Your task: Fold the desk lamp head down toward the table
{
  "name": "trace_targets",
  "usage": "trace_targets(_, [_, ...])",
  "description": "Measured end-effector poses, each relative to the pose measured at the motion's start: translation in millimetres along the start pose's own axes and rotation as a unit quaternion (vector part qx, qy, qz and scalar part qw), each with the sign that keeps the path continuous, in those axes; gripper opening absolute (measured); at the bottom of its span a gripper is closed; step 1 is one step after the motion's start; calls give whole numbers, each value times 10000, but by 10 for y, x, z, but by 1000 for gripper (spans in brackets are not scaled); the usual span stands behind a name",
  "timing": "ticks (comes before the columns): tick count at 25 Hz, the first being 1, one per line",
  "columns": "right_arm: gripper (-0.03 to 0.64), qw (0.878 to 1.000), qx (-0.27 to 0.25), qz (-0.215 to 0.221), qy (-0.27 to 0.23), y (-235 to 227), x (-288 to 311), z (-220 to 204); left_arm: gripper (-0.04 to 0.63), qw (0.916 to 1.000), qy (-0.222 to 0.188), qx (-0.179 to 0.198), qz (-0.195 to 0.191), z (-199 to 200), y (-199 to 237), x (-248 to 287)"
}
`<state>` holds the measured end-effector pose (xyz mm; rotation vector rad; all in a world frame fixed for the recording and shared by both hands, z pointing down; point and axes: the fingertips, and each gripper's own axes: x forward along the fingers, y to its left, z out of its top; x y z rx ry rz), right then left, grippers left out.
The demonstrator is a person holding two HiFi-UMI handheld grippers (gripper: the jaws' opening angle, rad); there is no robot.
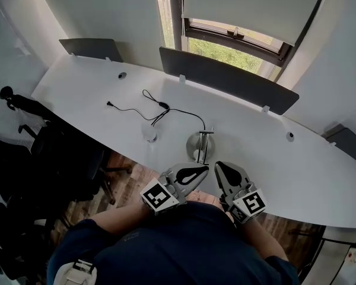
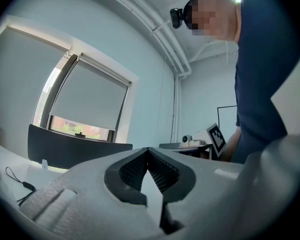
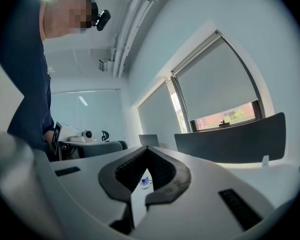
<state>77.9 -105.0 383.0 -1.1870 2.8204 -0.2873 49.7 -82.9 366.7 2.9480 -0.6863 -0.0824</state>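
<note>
Office chairs (image 1: 41, 159) crowd the left end of the white table (image 1: 320, 183). A black cable (image 1: 166, 111) runs across it toward the lamp (image 1: 199, 144), which stands near the front edge. Just short of the lamp, over that edge, the left gripper (image 1: 205, 168) and right gripper (image 1: 218, 165) hover, jaws pressed together on nothing. Only the gripper views catch the ceiling pipes (image 2: 160, 36); only the head view shows the lamp.

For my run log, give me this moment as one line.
left gripper: shut, empty | right gripper: shut, empty | desk lamp: on table, not held
</note>
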Motion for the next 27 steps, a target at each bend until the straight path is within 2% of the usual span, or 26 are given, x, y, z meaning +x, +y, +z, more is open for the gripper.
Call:
trace_targets(4, [9,9999,133,-33,57,42,-14,-50,6,10000,-27,-20,82,20,-6,-20])
trace_targets(27, [9,9999,58,-29,124,107,-63,-92,6,9999,-124,34,93,21,-69,-59])
